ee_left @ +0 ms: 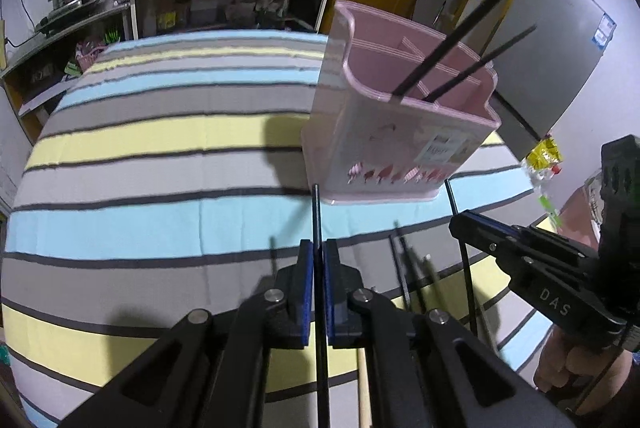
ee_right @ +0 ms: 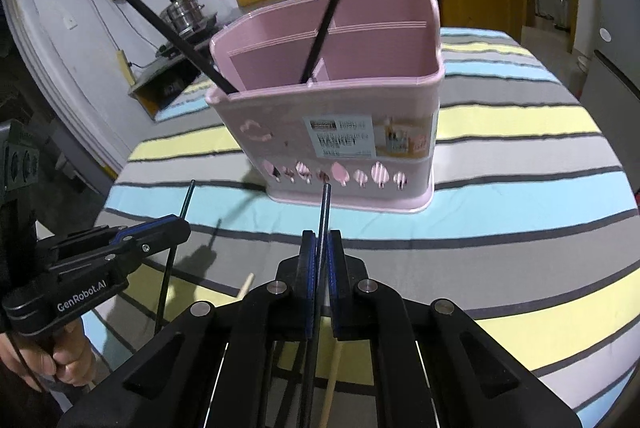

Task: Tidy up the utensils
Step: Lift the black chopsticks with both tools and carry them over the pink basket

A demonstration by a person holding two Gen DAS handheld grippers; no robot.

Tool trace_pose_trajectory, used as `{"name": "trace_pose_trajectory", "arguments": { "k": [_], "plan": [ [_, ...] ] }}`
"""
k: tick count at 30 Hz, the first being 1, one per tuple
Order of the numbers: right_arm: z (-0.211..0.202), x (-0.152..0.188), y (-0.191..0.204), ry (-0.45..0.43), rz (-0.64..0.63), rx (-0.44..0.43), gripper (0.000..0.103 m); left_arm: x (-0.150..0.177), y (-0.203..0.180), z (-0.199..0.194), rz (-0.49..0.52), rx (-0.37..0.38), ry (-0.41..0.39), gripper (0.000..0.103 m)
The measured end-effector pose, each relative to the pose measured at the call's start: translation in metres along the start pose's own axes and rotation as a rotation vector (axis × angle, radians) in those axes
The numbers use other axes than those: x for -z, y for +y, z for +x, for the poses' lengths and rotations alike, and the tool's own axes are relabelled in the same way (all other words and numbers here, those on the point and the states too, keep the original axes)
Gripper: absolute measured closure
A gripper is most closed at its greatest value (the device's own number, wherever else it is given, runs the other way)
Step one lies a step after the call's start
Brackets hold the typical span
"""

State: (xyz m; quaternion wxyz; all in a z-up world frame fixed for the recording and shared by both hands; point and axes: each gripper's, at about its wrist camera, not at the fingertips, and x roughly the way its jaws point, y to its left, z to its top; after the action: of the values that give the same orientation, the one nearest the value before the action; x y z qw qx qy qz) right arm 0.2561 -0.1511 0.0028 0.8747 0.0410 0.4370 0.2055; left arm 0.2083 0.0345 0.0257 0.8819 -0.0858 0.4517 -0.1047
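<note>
Both the left gripper [ee_left: 319, 260] and right gripper [ee_right: 321, 252] are each pinching 1 thin black chopstick [ee_left: 316, 212] before the pink plastic utensil basket [ee_right: 340, 132].

Indoor light, moderately dim, cool cast. Shadows fall on the striped surface [ee_left: 160, 132] toward 9 o'clock of the pink holder [ee_left: 384, 148], so the source sits toward 3 o'clock. Strong fisheye bending; black vignette in the corners of both views. Holder label [ee_right: 340, 136] soft with blur. Near fingers [ee_right: 308, 280] slightly out of focus.
</note>
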Motion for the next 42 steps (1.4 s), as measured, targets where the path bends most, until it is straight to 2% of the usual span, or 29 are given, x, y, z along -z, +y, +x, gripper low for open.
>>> {"name": "trace_pose_trajectory", "arguments": {
  "k": [16, 27, 33, 42],
  "plan": [
    [-0.059, -0.020, 0.014, -0.135, -0.031, -0.044, 0.098, -0.017, -0.017, -0.055, 0.050, 0.026, -0.104, 0.098],
    [-0.097, -0.028, 0.020, -0.220, -0.053, -0.051, 0.098, -0.030, -0.026, -0.087, 0.073, 0.017, -0.172, 0.098],
    [-0.111, -0.027, 0.023, -0.250, -0.059, -0.051, 0.098, -0.034, -0.027, -0.103, 0.075, 0.010, -0.207, 0.098],
    [-0.127, -0.019, 0.028, -0.270, -0.076, -0.054, 0.098, -0.023, -0.031, -0.115, 0.074, 0.008, -0.211, 0.098]
  ]
}}
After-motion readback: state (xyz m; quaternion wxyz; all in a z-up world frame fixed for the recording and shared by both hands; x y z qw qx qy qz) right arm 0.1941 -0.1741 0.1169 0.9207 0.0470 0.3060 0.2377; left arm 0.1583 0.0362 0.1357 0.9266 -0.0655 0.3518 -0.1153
